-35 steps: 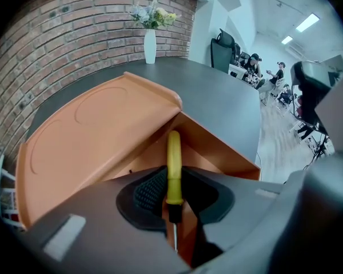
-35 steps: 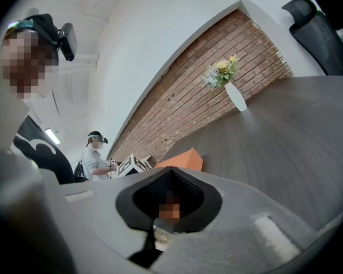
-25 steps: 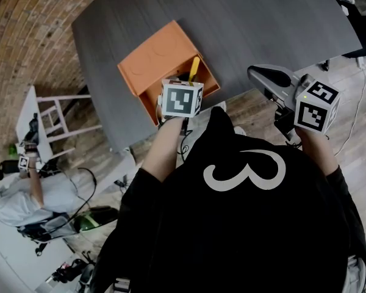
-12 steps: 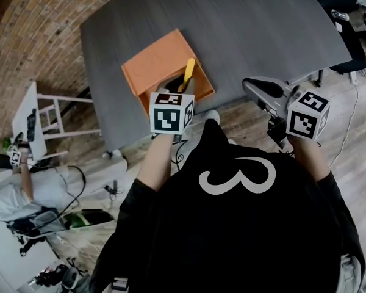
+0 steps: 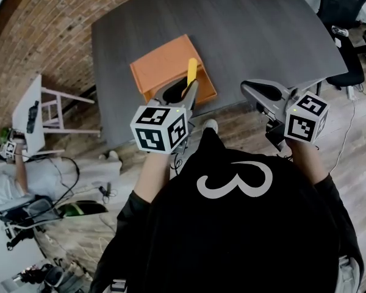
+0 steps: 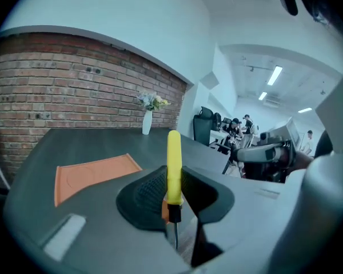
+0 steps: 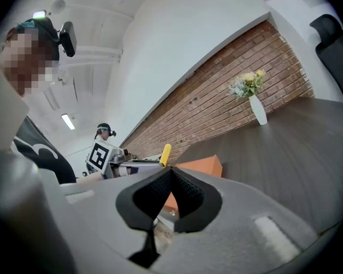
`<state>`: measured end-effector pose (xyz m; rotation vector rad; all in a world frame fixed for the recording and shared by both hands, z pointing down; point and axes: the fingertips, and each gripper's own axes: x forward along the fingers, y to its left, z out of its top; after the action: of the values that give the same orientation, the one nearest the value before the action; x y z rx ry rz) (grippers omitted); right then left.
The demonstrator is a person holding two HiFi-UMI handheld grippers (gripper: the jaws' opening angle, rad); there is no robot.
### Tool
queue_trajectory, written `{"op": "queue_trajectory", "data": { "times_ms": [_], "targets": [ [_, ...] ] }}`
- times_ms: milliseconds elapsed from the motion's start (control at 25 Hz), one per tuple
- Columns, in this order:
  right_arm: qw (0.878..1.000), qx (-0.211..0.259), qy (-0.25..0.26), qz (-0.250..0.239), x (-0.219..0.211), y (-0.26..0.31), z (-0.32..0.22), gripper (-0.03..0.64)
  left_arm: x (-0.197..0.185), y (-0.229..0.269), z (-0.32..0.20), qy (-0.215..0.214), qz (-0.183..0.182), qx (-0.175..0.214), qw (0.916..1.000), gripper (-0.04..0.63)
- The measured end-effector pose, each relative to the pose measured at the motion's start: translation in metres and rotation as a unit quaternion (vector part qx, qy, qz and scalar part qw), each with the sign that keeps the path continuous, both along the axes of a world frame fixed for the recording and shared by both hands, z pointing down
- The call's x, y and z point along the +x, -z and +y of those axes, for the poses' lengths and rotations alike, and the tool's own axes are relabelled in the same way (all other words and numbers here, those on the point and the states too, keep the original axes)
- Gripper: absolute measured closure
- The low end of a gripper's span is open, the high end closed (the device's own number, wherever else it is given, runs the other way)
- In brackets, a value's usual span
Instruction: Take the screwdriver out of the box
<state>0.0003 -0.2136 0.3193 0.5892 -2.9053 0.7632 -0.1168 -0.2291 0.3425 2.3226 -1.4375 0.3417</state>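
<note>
The screwdriver [image 5: 191,73], with a yellow handle and a black collar, stands upright between the jaws of my left gripper [image 5: 184,95], which is shut on it just above the open orange box [image 5: 165,66]. In the left gripper view the screwdriver's handle [image 6: 174,164] rises from the pads and its metal shaft runs down between them, while the orange box [image 6: 91,173] lies lower, to the left. My right gripper [image 5: 260,91] hovers off the table's near edge, right of the box, shut with nothing in it. From the right gripper [image 7: 171,178], the yellow handle [image 7: 166,151] and the box [image 7: 201,165] show beyond.
The dark table [image 5: 250,29] carries a white vase of flowers [image 7: 256,110] at its far end by the brick wall. A white stool [image 5: 52,108] and a seated person [image 5: 24,185] are at the left. Office chairs [image 5: 348,72] stand at the right.
My left gripper has risen with the screwdriver, whose tip has come up out of the orange box. The right gripper has lifted a little.
</note>
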Motion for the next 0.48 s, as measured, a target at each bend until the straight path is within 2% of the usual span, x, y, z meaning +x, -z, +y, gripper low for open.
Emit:
{"op": "queue_trajectory", "data": {
  "times_ms": [320, 480],
  "targets": [
    [0.999, 0.032, 0.028, -0.011, -0.023, 0.029, 0.019, 0.616, 0.014, 0.054, 0.036, -0.022, 0.079, 0.051, 0.9953, 0.500],
    [0.999, 0.037, 0.038, -0.013, -0.033, 0.032, 0.022, 0.617, 0.015, 0.062, 0.043, -0.034, 0.109, 0.054, 0.9919, 0.500]
  ]
}}
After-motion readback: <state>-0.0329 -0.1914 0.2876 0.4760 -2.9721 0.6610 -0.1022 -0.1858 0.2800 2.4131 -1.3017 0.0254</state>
